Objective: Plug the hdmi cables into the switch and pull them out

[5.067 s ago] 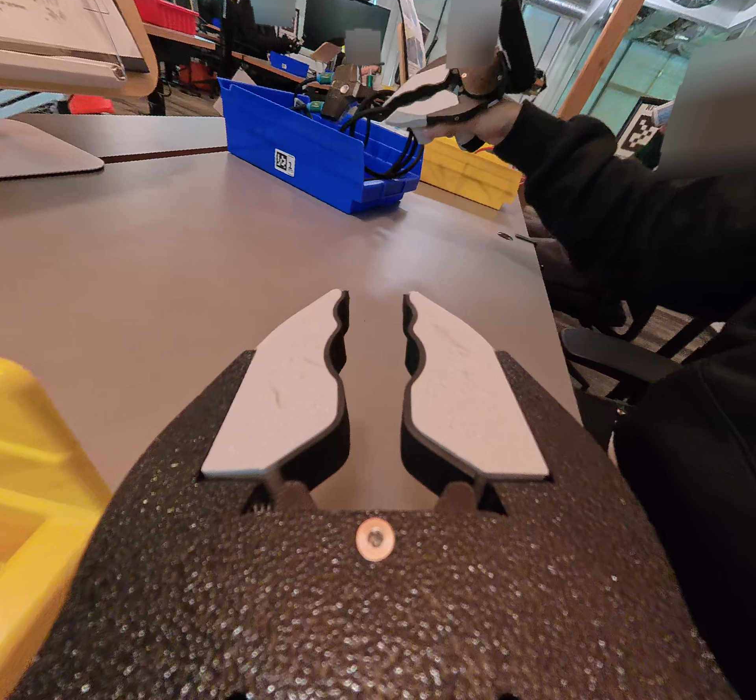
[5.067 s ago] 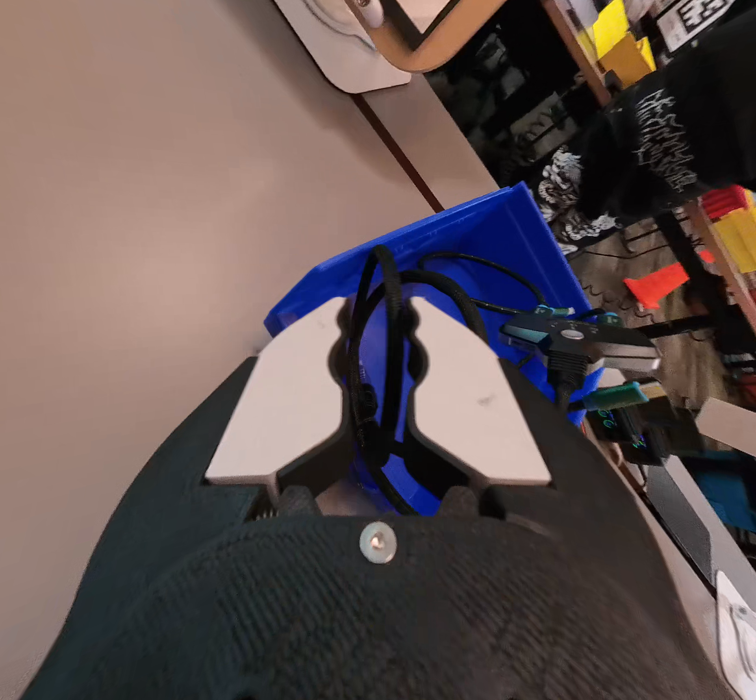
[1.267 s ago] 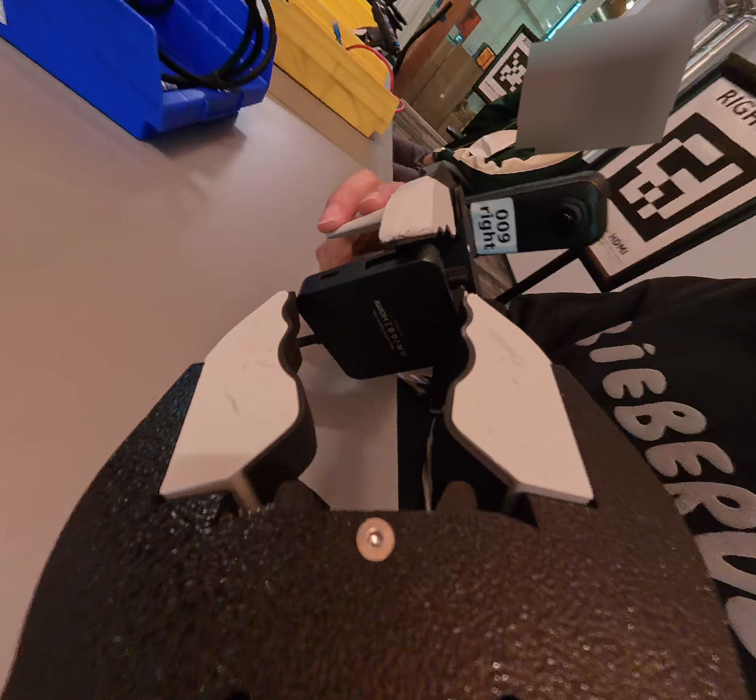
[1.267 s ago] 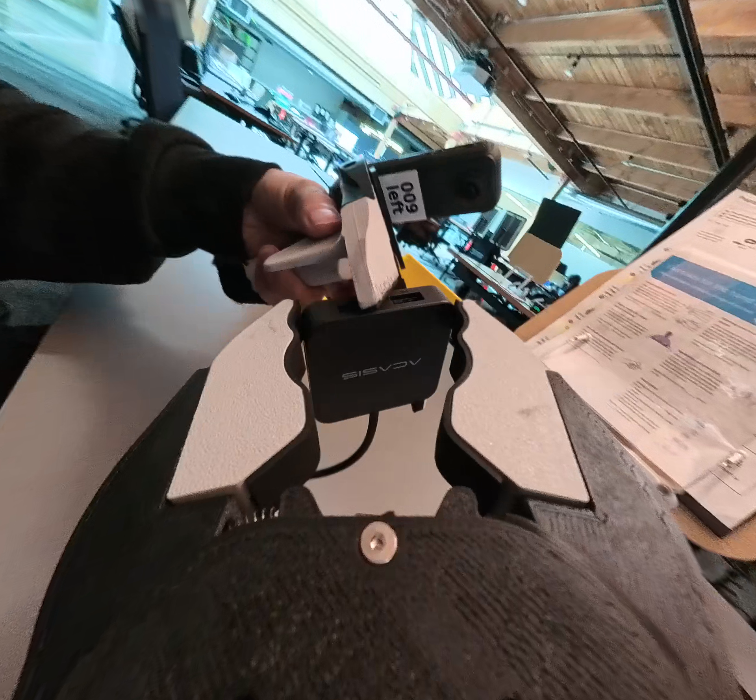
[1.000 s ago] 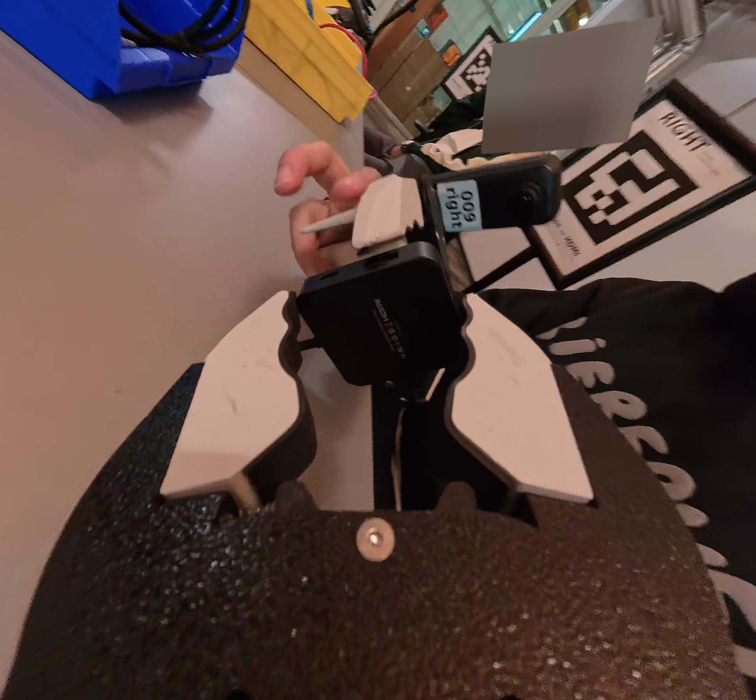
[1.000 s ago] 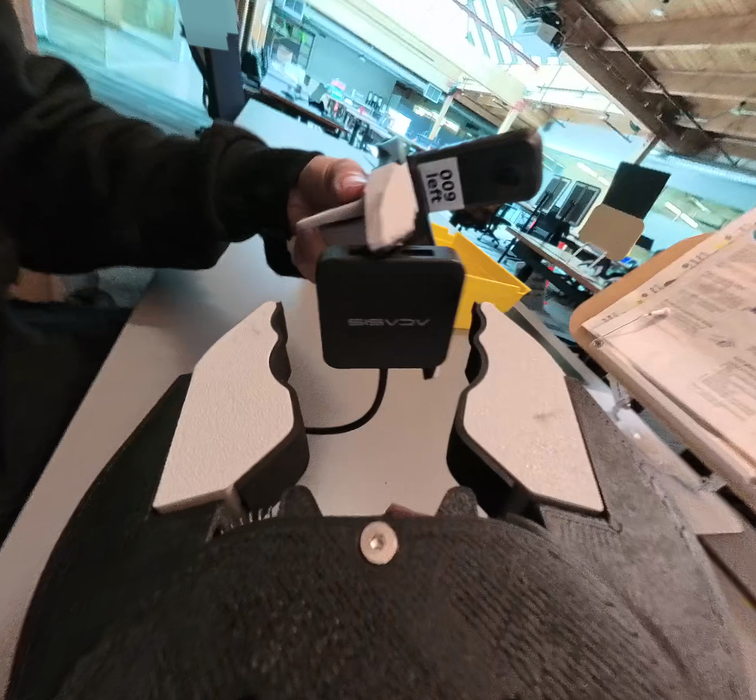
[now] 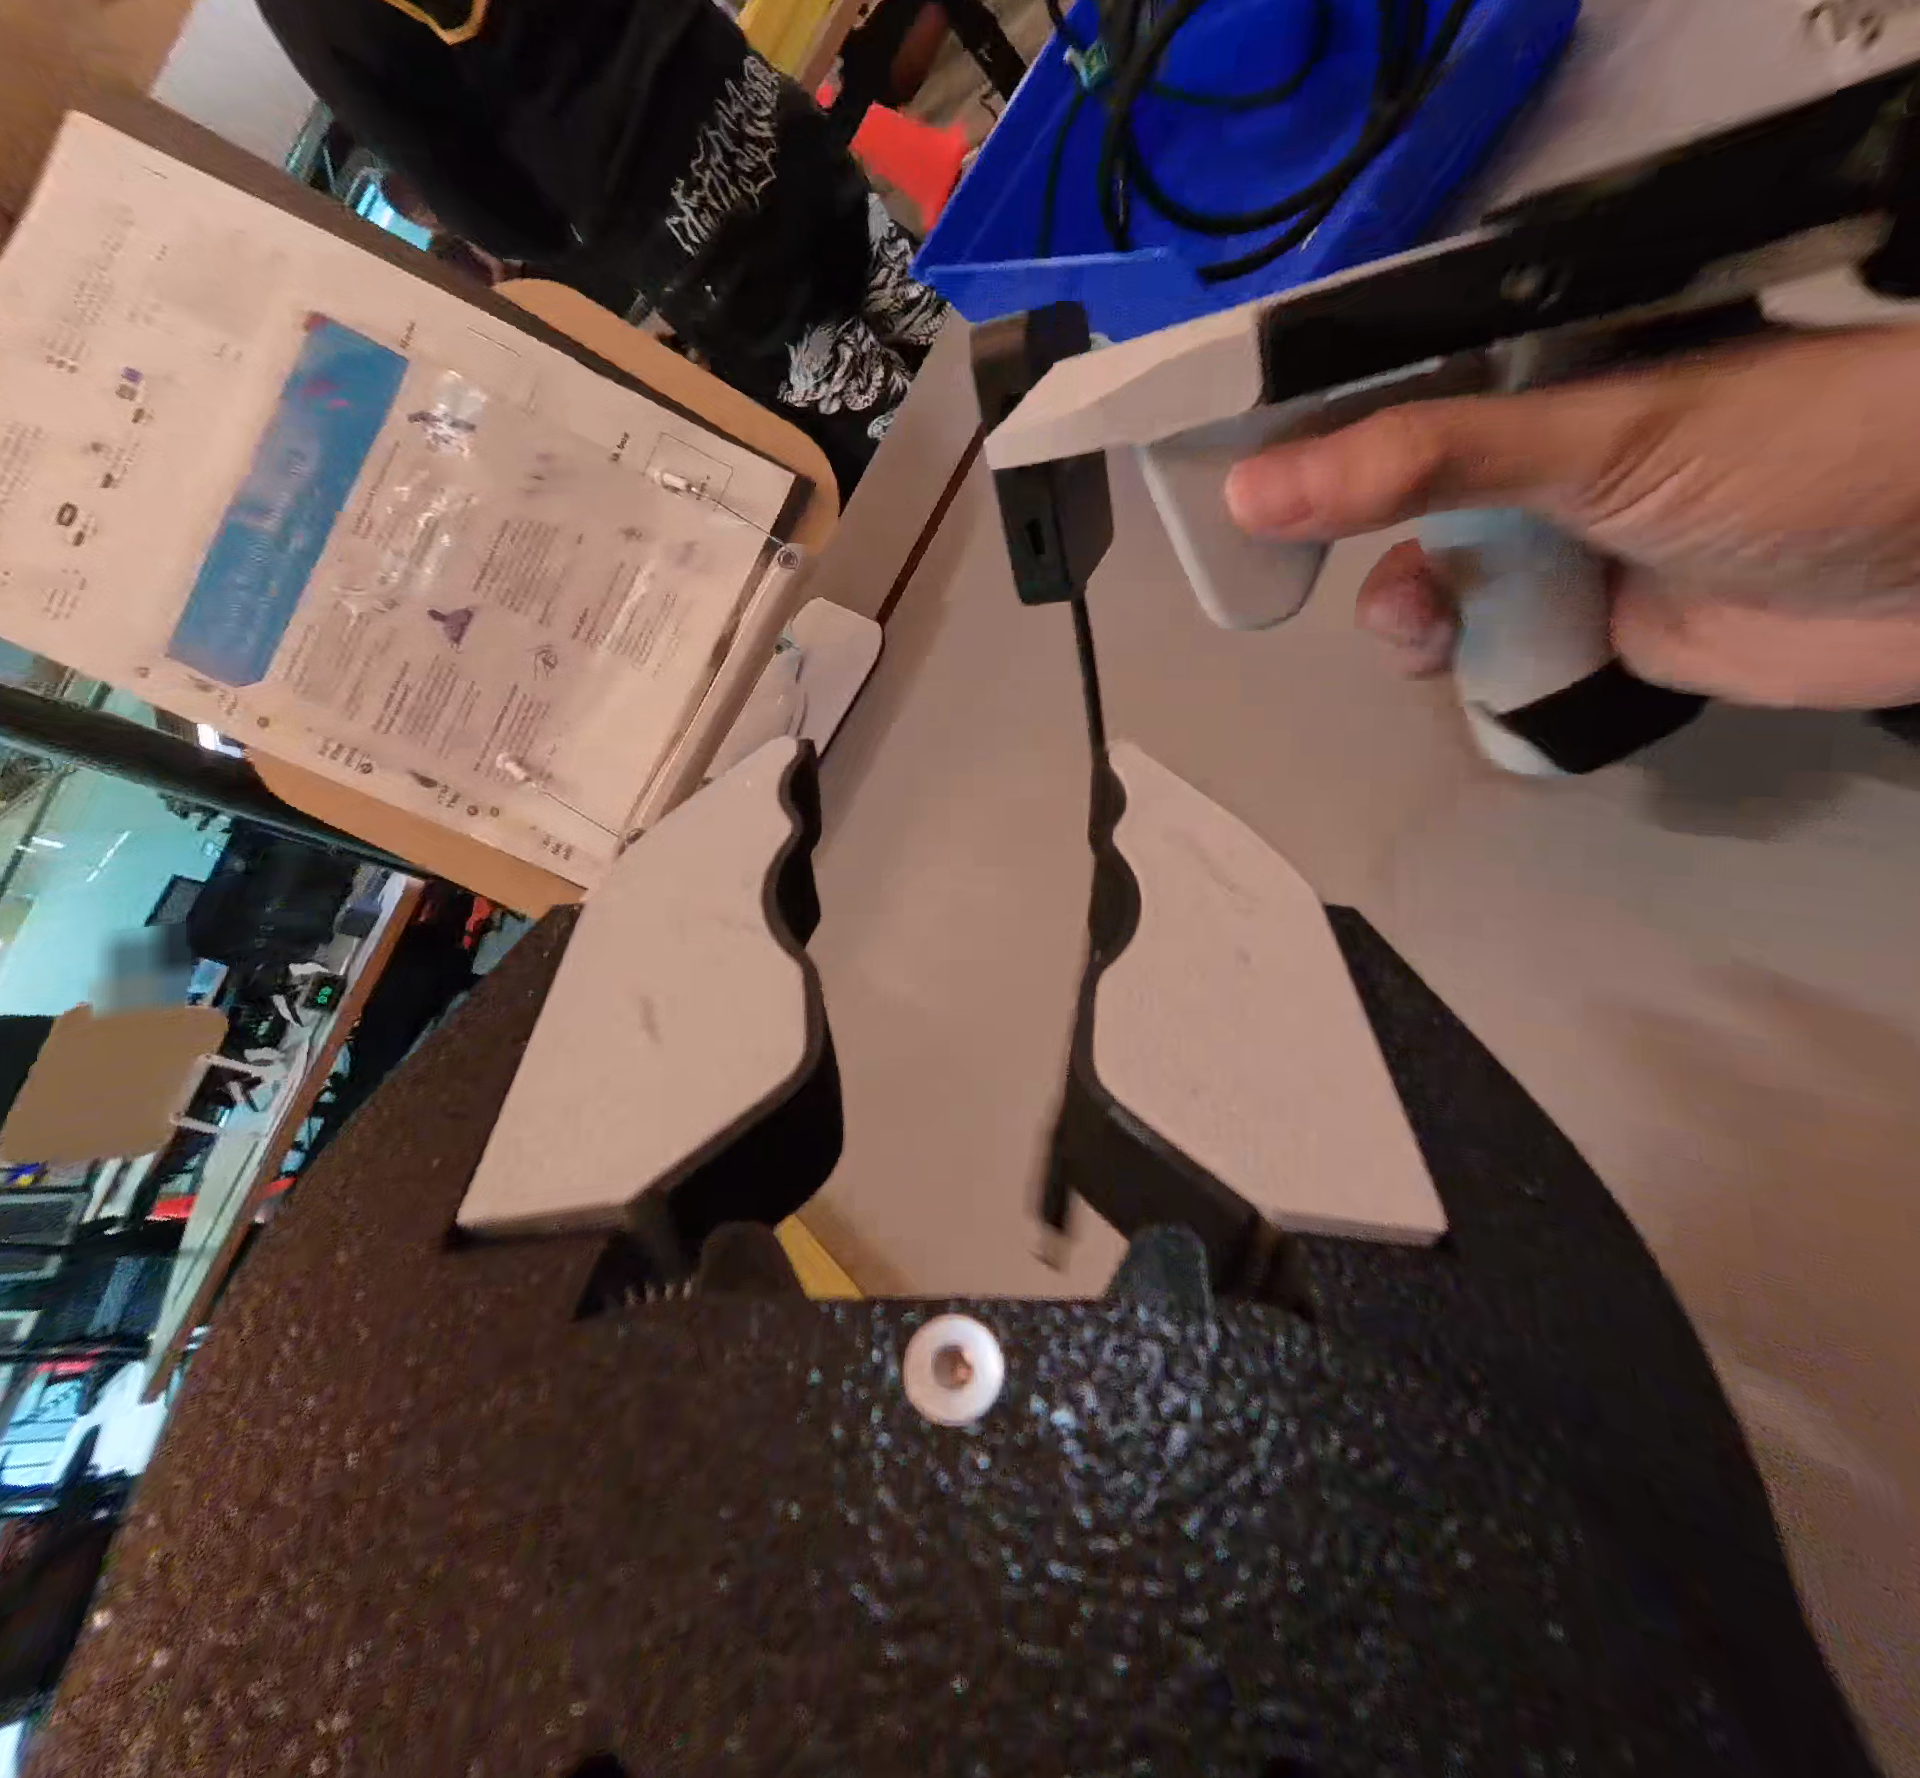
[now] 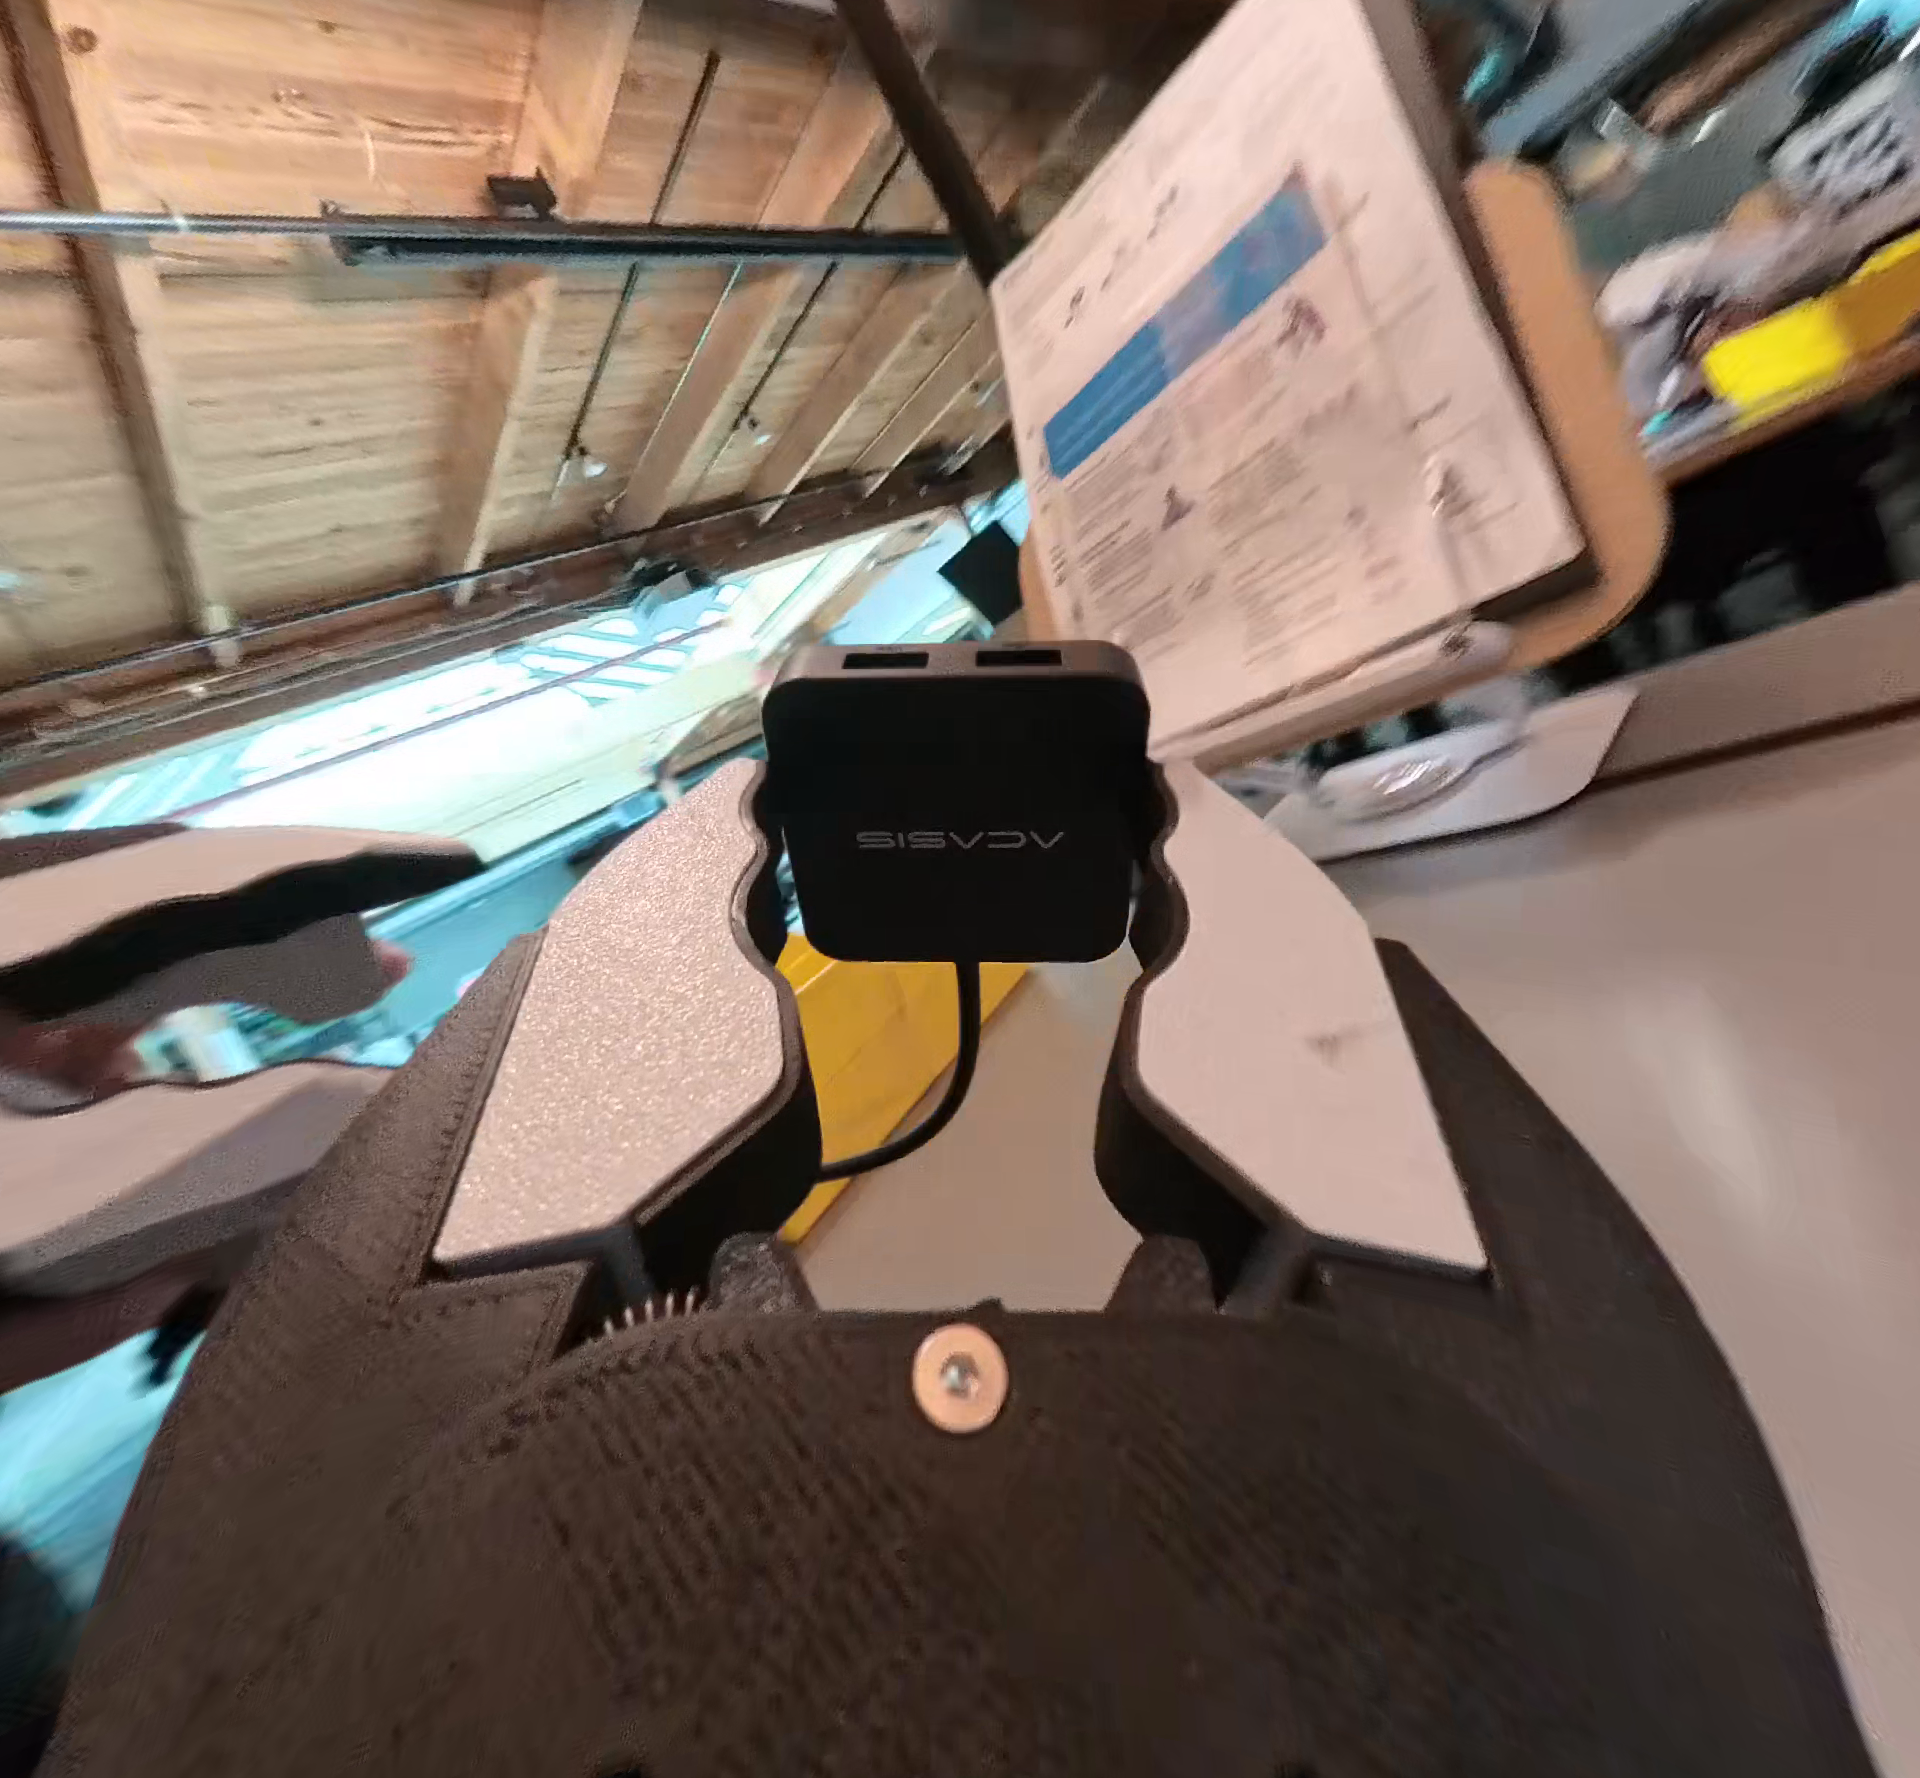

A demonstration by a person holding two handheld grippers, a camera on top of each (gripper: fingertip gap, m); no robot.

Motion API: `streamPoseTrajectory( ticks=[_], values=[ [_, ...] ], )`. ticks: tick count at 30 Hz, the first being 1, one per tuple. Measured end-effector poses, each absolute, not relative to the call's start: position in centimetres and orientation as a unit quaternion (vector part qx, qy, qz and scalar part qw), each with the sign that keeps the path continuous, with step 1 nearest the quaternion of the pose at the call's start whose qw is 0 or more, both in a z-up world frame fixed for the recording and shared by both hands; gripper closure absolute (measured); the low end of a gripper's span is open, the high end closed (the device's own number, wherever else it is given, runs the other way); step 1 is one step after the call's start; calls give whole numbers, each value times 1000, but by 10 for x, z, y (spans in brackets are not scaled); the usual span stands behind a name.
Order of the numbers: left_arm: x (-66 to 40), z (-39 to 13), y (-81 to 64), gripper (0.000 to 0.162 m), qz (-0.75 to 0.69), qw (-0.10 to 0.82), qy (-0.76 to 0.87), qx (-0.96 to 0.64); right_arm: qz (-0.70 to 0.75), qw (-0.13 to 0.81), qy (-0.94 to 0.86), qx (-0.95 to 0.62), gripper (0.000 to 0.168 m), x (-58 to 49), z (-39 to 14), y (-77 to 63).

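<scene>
Right gripper (image 8: 956, 887) clamped on the black switch (image 8: 954, 829), jaws pinching its lower sides, two ports facing away, thin cable (image 8: 961, 1053) trailing below. Left gripper (image 7: 951, 907) beside the switch (image 7: 1044, 481) — jaws spread, holding nothing, cable (image 7: 1081, 689) grazing one finger. Beyond the switch, above the grey counter (image 7: 1558, 949) — blue bin (image 7: 1299, 66) of coiled black cables (image 7: 1247, 87).

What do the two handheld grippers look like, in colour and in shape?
Both match: the left gripper and the right gripper each have a black, rough, speckled body with one silver screw in its middle, and two flat light-grey fingers with wavy black inner edges. No sleeve shows clearly.
</scene>
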State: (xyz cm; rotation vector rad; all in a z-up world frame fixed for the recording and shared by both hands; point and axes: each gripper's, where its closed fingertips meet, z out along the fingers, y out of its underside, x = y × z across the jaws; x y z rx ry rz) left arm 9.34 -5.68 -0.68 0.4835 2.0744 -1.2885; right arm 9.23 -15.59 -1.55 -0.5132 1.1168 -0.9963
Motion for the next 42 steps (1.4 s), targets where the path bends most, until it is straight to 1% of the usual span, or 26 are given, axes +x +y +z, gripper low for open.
streamPoseTrajectory(
  ticks=[1,4,5,6,8,9,10,12,13,14,15,17,19,21,23,24,26,27,28,30,35,36,38,42],
  values=[
    [81,-6,-57,114,-507,299,788,183,-467,702,488,-225,102,88,-11,-157],
    [55,-13,-74,114,-593,179,769,161,-476,723,453,-213,102,82,1,-150],
    [60,-15,-80,114,-616,165,757,143,-468,738,436,-216,102,82,5,-143],
    [71,-13,-85,113,-641,180,736,125,-459,751,423,-216,102,80,9,-136],
    [92,0,-85,121,-693,245,669,110,-454,759,416,-214,102,80,12,-128],
    [94,4,-84,128,-709,263,644,120,-444,768,405,-220,102,80,14,-122],
    [91,5,-84,144,-719,265,628,136,-444,771,403,-215,102,79,16,-121],
    [82,3,-84,151,-731,252,611,170,-440,782,394,-202,102,76,20,-121],
    [77,0,-85,145,-729,242,610,193,-433,788,386,-206,102,75,22,-119],
    [74,-4,-86,132,-724,233,615,207,-431,787,387,-212,102,76,22,-117],
    [75,-6,-86,135,-720,226,622,208,-436,785,386,-211,102,76,23,-115],
    [77,-6,-86,130,-722,217,623,208,-428,793,370,-228,102,78,25,-105],
    [82,-2,-84,138,-729,228,614,200,-415,783,377,-268,102,87,19,-91],
    [85,1,-82,148,-731,233,607,209,-425,781,366,-276,102,88,20,-85],
    [86,4,-76,148,-733,224,593,246,-396,781,345,-337,104,87,19,-77],
    [86,7,-71,148,-737,218,579,272,-361,782,339,-379,98,85,17,-74],
    [87,12,-60,148,-743,208,551,317,-264,783,360,-433,66,78,8,-77],
    [85,13,-54,148,-740,203,541,344,-210,789,369,-444,61,72,4,-79],
    [80,11,-48,148,-732,197,532,377,-155,799,364,-453,62,62,0,-78],
    [68,3,-39,148,-706,186,519,445,-80,813,332,-472,70,44,-5,-70],
    [40,-20,-34,148,-631,192,501,560,12,817,269,-509,72,31,-7,-31],
    [36,-22,-34,148,-623,193,498,572,21,811,263,-522,69,30,-11,-23],
    [29,-23,-32,148,-617,181,495,585,16,800,246,-546,75,26,-17,-15],
    [21,-24,-28,148,-615,152,494,596,-7,804,230,-548,76,21,-12,-15]
  ],
)
